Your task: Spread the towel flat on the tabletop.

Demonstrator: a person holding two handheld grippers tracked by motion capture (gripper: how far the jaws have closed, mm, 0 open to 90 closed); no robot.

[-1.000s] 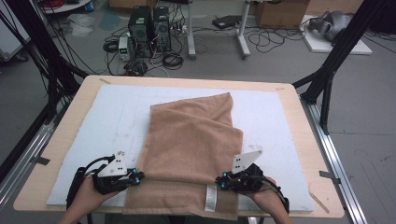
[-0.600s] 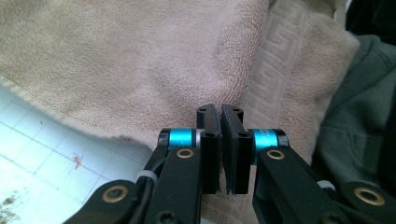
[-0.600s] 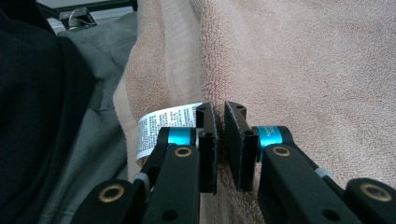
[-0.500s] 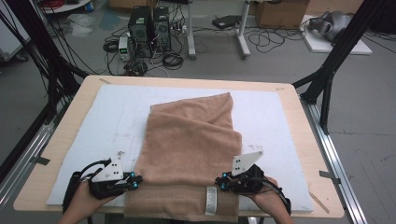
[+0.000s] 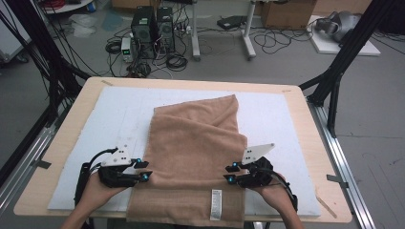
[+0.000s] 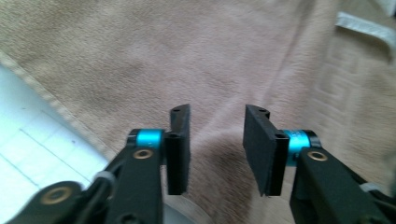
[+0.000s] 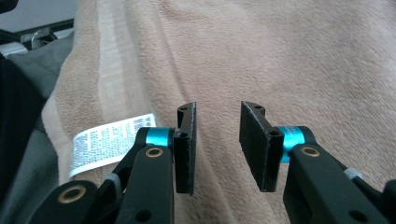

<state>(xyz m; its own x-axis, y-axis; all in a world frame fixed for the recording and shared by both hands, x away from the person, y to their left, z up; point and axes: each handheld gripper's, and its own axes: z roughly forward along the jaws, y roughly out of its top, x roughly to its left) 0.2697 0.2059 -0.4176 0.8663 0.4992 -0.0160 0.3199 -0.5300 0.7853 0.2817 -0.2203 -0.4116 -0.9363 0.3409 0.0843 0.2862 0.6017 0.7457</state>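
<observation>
A tan towel (image 5: 196, 152) lies folded lengthwise on the white board (image 5: 114, 109), and its near end with a white label (image 5: 216, 204) hangs over the table's front edge. My left gripper (image 5: 145, 170) sits at the towel's left edge and my right gripper (image 5: 230, 172) at its right edge. Both point inward. In the left gripper view the left gripper (image 6: 217, 140) stands open over the towel (image 6: 187, 60). The right gripper (image 7: 217, 135) is open too, with the label (image 7: 109, 140) to its left. Both pairs of jaws have just been opening, and no fold is pinched between them.
The board rests on a wooden table (image 5: 62, 157) with bare margins at both sides. Black frame posts (image 5: 334, 81) rise at the right and left corners. Computers and cables (image 5: 153, 28) sit on the floor beyond the far edge.
Both grippers were shut at the towel's side edges; now their jaws stand apart. Each hand has shifted slightly away from the near edge. The towel has stayed where it was.
</observation>
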